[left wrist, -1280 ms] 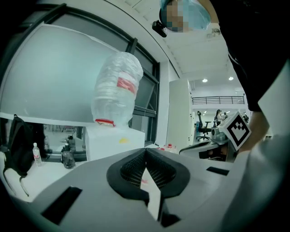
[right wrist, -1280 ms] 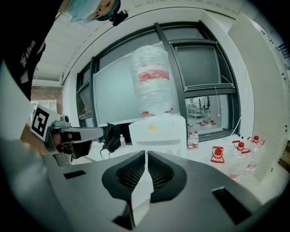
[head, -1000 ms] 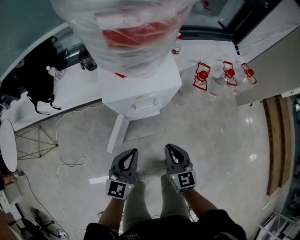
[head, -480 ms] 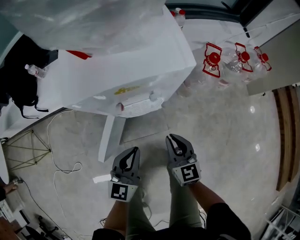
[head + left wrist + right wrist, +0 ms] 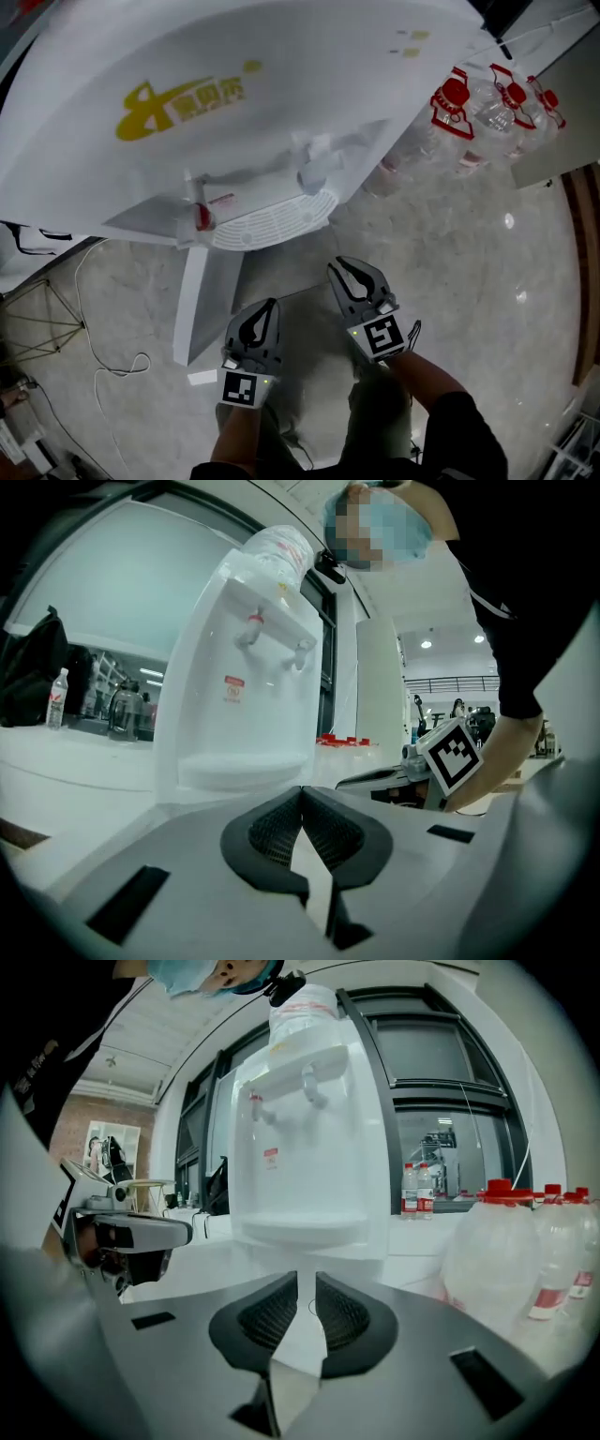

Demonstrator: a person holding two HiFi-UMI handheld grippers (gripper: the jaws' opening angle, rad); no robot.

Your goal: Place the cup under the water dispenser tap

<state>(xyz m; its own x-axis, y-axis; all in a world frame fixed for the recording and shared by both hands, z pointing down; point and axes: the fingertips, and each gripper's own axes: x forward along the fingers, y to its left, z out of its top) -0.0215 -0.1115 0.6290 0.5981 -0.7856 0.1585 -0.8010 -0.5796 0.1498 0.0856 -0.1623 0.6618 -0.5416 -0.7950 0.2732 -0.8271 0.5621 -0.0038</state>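
No cup shows in any view. The white water dispenser (image 5: 234, 103) fills the top of the head view, with a red tap (image 5: 200, 214), a white tap (image 5: 314, 173) and a round drip tray (image 5: 272, 217) below them. My left gripper (image 5: 265, 307) and right gripper (image 5: 349, 272) are held low over the floor, side by side, pointing at the dispenser's foot. Both are shut and empty. In the left gripper view the jaws (image 5: 302, 794) meet before the dispenser (image 5: 248, 696). The right gripper (image 5: 307, 1283) faces the dispenser (image 5: 309, 1147) too.
Several big water jugs with red caps (image 5: 487, 103) stand on the floor right of the dispenser, close beside my right gripper (image 5: 497, 1251). A white cable (image 5: 103, 347) lies on the floor at the left. A black bag (image 5: 33, 667) and a small bottle (image 5: 56, 697) sit on a ledge.
Both grippers have dropped lower toward the floor, still shut and empty. The head has come down and nearer, so the dispenser's front and taps now loom large.
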